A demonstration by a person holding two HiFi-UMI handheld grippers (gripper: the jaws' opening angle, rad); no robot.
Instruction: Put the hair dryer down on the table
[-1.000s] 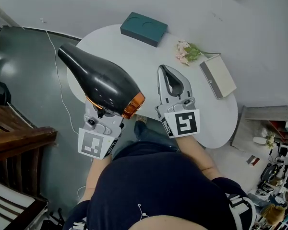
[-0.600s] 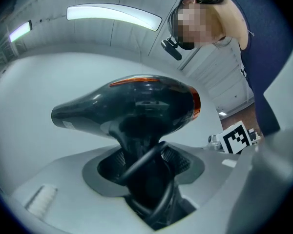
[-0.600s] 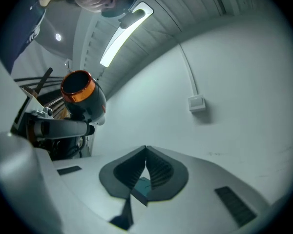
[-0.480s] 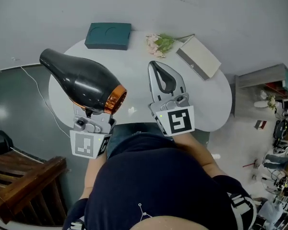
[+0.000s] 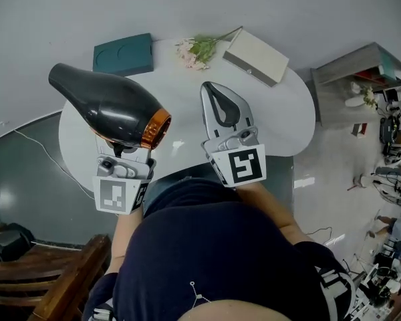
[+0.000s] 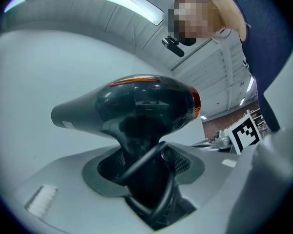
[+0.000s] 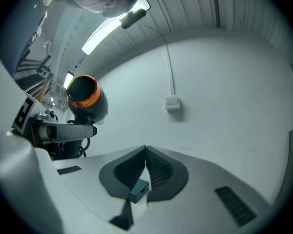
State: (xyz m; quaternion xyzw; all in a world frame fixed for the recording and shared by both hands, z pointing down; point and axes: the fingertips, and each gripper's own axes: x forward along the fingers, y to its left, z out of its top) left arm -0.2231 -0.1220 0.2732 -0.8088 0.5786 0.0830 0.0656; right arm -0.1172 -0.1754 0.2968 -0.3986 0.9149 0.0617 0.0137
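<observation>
Left of centre: hair dryer (image 5: 110, 109) gripped by the handle in the left gripper (image 6: 146, 160), over the table's (image 5: 281, 126) left edge. Centre: right gripper (image 5: 212, 87) pinched shut, empty, above bare tabletop. Along the upper rim: teal box (image 5: 123, 54), flowers (image 5: 195, 49), white box (image 5: 255, 57).

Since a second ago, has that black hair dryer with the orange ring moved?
Yes. The black hair dryer with the orange ring has shifted closer to the teal rectangular box on the round white table.
</observation>
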